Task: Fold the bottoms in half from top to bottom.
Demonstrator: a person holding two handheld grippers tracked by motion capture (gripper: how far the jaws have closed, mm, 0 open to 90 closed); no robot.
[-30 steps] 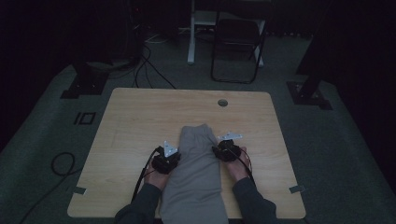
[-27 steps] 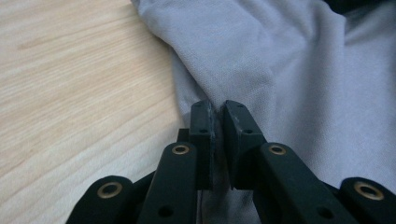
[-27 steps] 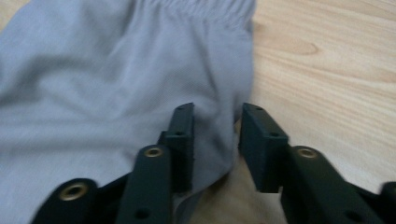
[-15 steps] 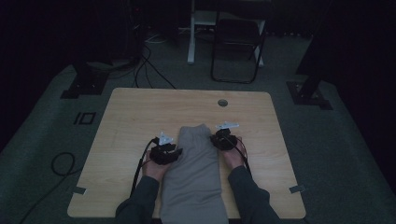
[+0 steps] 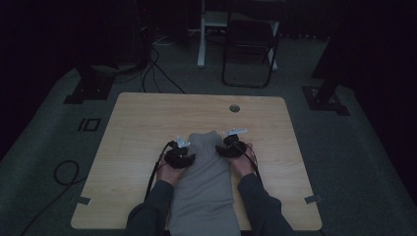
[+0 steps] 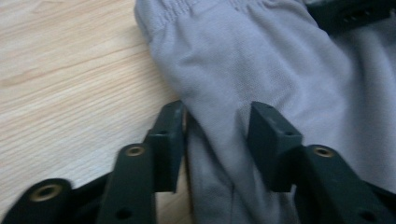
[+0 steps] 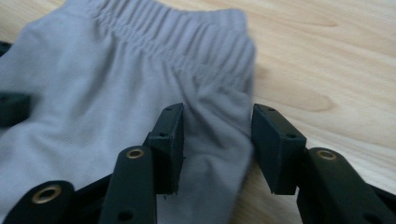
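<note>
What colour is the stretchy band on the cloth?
Light grey, like the rest of the cloth; the gathered band shows best in the right gripper view.

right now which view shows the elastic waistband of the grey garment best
The right gripper view: the waistband runs gathered and ribbed across the top, just beyond the right gripper. The left gripper view catches a strip of it at the top edge. In the high view it is a small, dim far end of the garment.

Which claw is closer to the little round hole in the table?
The right claw. It sits just below the hole, at the grey trousers' right edge; the left claw is farther, lower-left.
</note>
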